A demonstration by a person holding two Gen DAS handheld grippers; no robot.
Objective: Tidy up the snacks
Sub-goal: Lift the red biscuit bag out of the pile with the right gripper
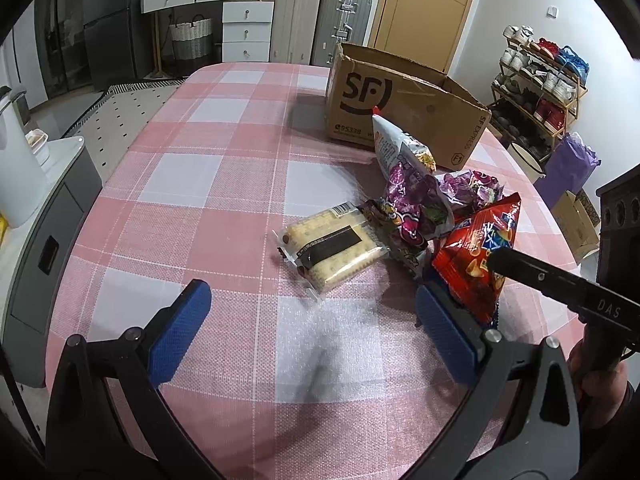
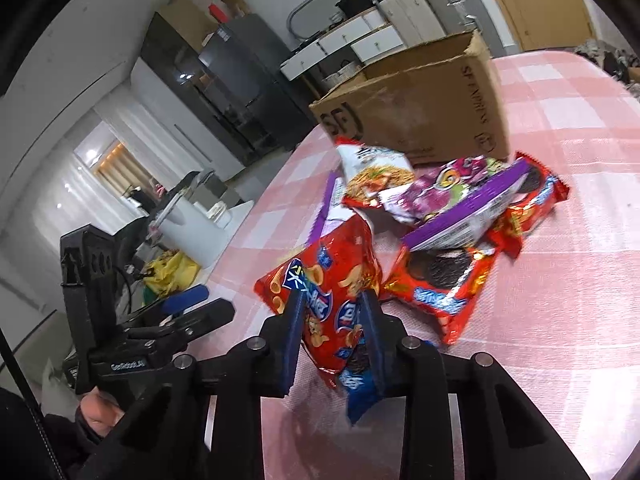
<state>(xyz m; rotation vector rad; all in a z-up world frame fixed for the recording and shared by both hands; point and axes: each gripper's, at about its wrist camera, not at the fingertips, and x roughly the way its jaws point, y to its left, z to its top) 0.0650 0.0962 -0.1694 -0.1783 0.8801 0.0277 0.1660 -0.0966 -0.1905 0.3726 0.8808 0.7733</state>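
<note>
My right gripper [image 2: 334,312] is shut on a red snack bag [image 2: 328,284] and holds it upright over the pink checked table [image 2: 560,280]. The same red bag [image 1: 478,252] shows in the left wrist view, at the right. My left gripper [image 1: 312,300] is open and empty, low over the table, just short of a clear pack of crackers [image 1: 332,246]. More snacks lie in a pile: purple bags [image 1: 412,204], a noodle bag [image 2: 376,172], a purple cookie pack [image 2: 476,208] and red cookie packs [image 2: 444,280]. An open SF cardboard box [image 1: 400,108] stands behind them.
Suitcases [image 1: 320,20] and white drawers [image 1: 246,28] stand past the table's far end. A shoe rack [image 1: 540,80] is at the right, a grey cabinet [image 1: 44,232] with a white kettle at the left. The left gripper's body [image 2: 120,320] shows left of my right gripper.
</note>
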